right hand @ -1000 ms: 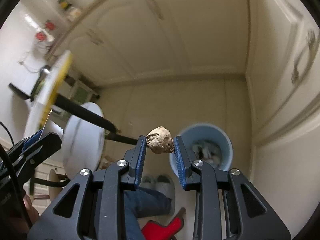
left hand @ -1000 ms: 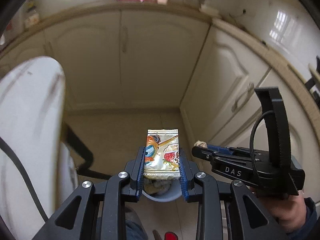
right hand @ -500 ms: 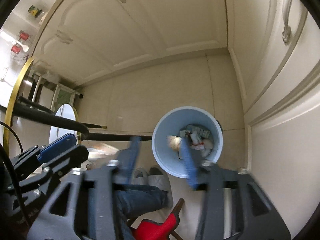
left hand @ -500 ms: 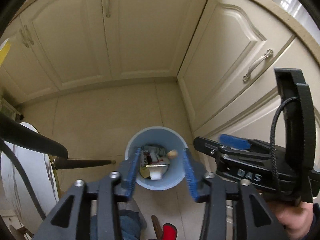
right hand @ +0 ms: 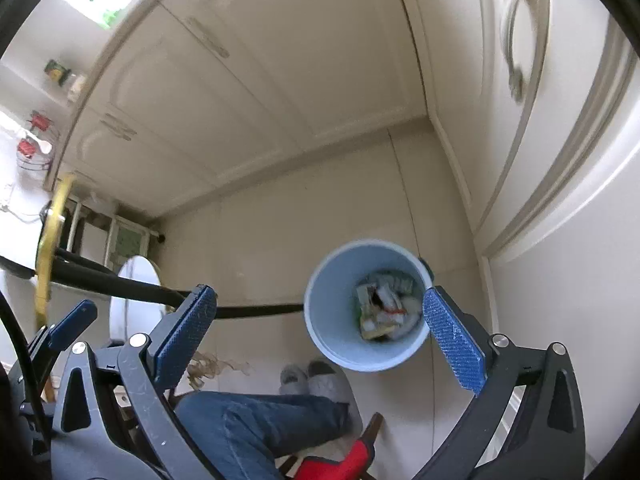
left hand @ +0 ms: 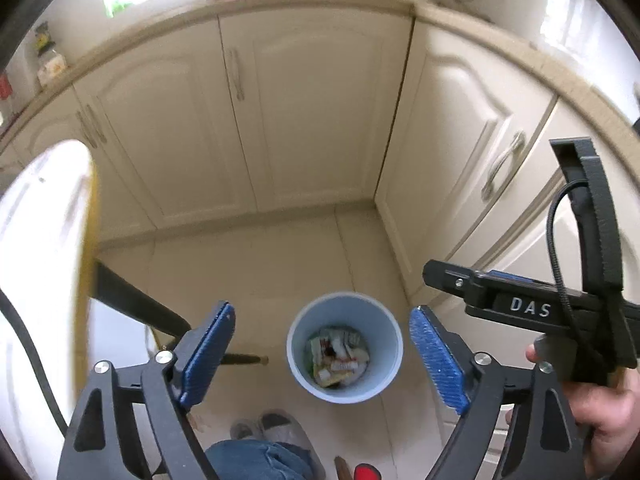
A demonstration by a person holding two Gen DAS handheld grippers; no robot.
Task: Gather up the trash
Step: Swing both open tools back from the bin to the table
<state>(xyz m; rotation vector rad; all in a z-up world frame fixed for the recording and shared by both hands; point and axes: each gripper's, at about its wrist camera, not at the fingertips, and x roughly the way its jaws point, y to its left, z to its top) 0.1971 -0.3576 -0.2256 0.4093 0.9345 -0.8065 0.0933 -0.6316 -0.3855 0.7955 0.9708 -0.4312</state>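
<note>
A light blue trash bin (left hand: 344, 390) stands on the tiled floor below both grippers, with wrappers and other trash (left hand: 338, 356) inside. It also shows in the right wrist view (right hand: 332, 340), with the trash (right hand: 384, 308) at its bottom. My left gripper (left hand: 322, 354) is open and empty, high above the bin. My right gripper (right hand: 320, 328) is open and empty too, over the bin; its body (left hand: 528, 308) shows at the right of the left wrist view.
Cream cabinet doors (left hand: 312, 120) line the corner behind and right of the bin. A round white table with a yellow rim (left hand: 86, 264) and black legs (right hand: 120, 280) is on the left. The person's jeans (right hand: 256, 420) and grey slippers (right hand: 316, 380) are beside the bin.
Both grippers opened wide. The snack wrapper left my left gripper and the brownish lump left my right gripper; both dropped into the bin. The views tilted down, then back up.
</note>
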